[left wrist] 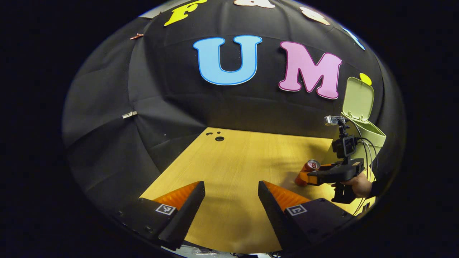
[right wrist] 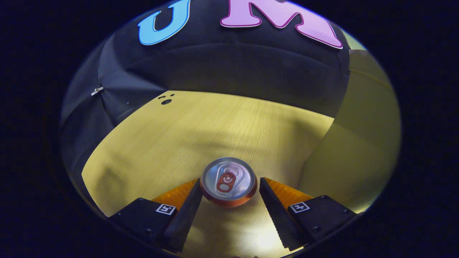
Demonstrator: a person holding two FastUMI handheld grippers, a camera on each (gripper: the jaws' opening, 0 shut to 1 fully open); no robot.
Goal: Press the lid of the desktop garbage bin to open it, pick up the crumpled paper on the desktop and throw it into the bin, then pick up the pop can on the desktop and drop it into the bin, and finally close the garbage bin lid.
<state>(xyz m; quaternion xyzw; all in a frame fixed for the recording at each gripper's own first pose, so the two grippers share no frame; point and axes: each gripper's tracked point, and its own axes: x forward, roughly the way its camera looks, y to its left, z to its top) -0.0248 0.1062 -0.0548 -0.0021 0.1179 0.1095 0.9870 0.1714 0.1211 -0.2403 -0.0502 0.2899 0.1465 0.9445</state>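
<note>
Your right gripper [right wrist: 229, 195] stood spread around the pop can [right wrist: 228, 182], which stood upright at its 12 o'clock, gaps on both sides. The bin [left wrist: 369, 133] waited at 2 o'clock, lid up. Your left gripper [left wrist: 231, 193] gaped, well apart.

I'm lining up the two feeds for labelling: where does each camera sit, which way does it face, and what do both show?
Left gripper view: rides the left gripper, facing across the wooden table to the booth wall; its own open fingers show, plus the right gripper and a hand.
Right gripper view: rides the right gripper, tilted down at the pop can between its fingers.
Shared: table, pop can, green bin.
</note>
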